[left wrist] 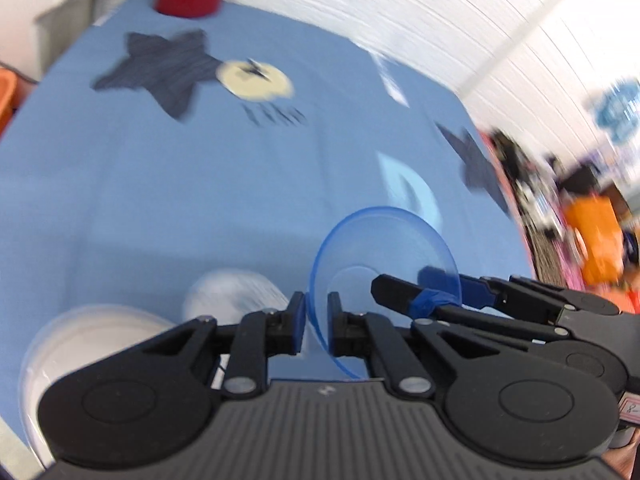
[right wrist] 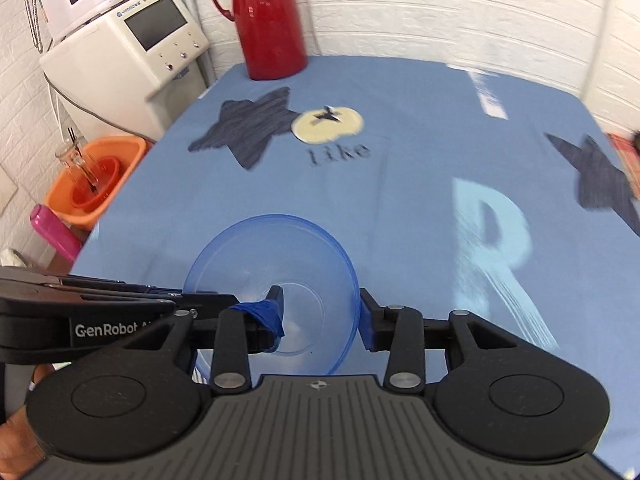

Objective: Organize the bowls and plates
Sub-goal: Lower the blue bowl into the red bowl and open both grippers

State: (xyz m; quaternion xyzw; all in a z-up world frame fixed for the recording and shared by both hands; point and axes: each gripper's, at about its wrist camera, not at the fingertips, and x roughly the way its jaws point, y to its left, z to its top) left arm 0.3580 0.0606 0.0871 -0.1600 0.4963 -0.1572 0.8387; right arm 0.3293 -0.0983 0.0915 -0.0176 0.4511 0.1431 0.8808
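Note:
A translucent blue bowl is over the near part of the blue tablecloth. My left gripper is shut on the bowl's rim, one pad inside and one outside. It enters the right wrist view from the left. My right gripper is open and straddles the opposite wall: the blue-taped finger is inside the bowl and the other finger is outside the rim. I cannot tell whether the bowl touches the cloth.
A white bowl and a blurred white dish lie near the left gripper. A red thermos jug stands at the table's far edge. Off the left edge are a white appliance, an orange basin and a pink bottle.

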